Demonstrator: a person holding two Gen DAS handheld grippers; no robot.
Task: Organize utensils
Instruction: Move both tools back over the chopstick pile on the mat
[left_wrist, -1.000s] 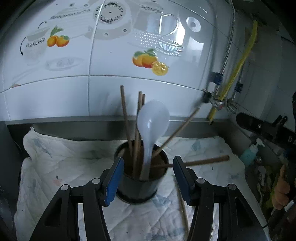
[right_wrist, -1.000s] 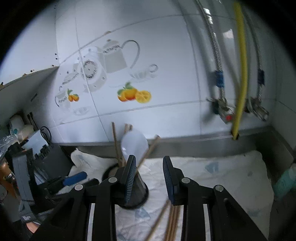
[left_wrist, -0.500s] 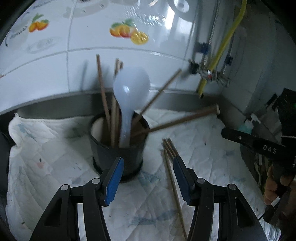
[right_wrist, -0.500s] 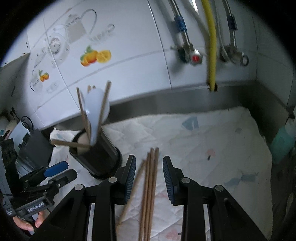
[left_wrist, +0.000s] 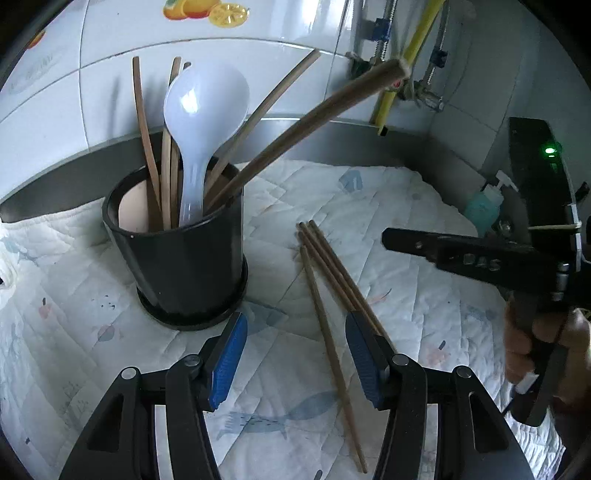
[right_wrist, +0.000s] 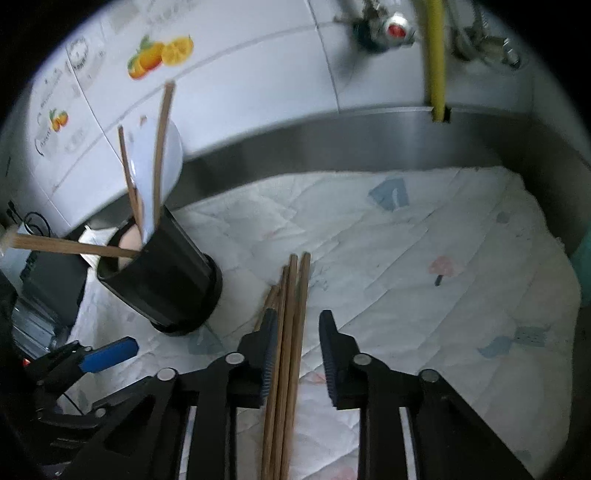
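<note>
A black utensil holder (left_wrist: 177, 254) stands on a white quilted cloth (left_wrist: 369, 206) and holds several wooden chopsticks and a white plastic spoon (left_wrist: 205, 110). It also shows in the right wrist view (right_wrist: 166, 280). Several loose chopsticks (left_wrist: 332, 288) lie on the cloth to its right. My left gripper (left_wrist: 293, 354) is open and empty, in front of the holder and beside the loose chopsticks. My right gripper (right_wrist: 297, 350) is open, low over the loose chopsticks (right_wrist: 291, 317), which pass between its fingers. Its side shows in the left wrist view (left_wrist: 461, 254).
A tiled wall (left_wrist: 258, 55) with fruit decals and a steel backsplash (right_wrist: 332, 144) close the back. A yellow hose (right_wrist: 436, 55) and valves hang at the right. A teal soap bottle (left_wrist: 484, 206) stands by the right edge. Dark boxes (right_wrist: 48, 273) sit left of the holder.
Both grippers have dropped lower and tilted down toward the cloth. My right gripper has moved forward, so the loose chopsticks now lie between its fingers. The holder stayed put.
</note>
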